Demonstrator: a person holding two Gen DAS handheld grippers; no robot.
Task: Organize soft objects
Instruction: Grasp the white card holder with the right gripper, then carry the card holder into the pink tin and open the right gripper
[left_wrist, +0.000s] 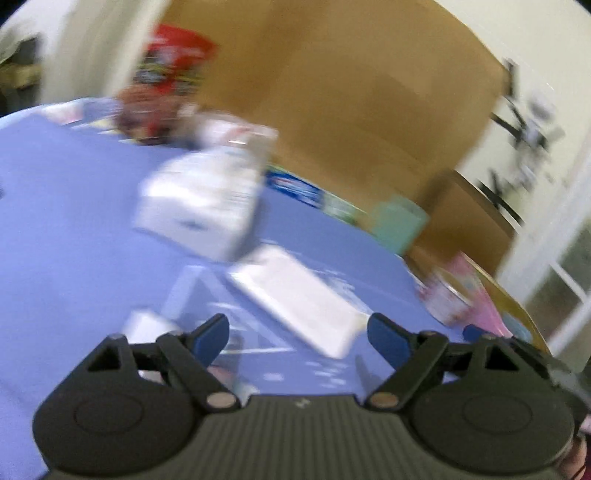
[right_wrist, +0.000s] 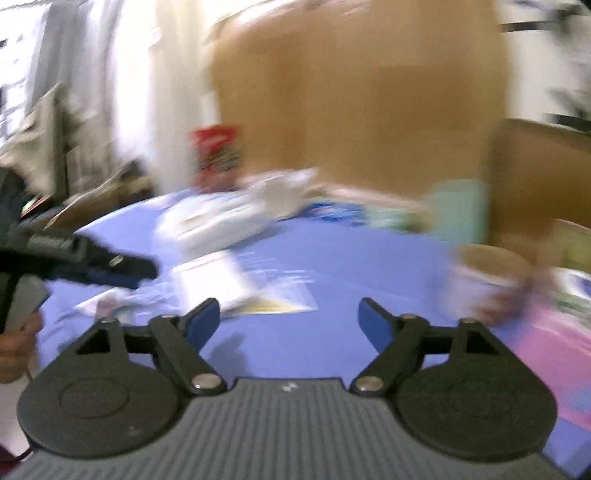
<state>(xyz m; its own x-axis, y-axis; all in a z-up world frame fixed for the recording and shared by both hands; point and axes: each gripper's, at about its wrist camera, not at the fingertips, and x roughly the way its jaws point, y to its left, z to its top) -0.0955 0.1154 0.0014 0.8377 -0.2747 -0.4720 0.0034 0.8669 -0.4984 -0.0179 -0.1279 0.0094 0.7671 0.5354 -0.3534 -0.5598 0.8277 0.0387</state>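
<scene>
1. Left wrist view: we see soft white packs, a bulky plastic-wrapped bundle (left_wrist: 199, 199) toward the table's far edge and a flat rectangular pack (left_wrist: 299, 299) nearer us, both blurred.
2. They lie on a smooth blue cloth covering the table (left_wrist: 74, 221).
3. Our left gripper (left_wrist: 297, 338) has its blue-padded jaws apart, nothing between them.
4. Our right gripper (right_wrist: 288, 323) is likewise spread and empty.
5. Brown cardboard boxes (left_wrist: 369, 92) stand past the far edge; a pink sheet (right_wrist: 554, 347) lies at the right edge.
</scene>
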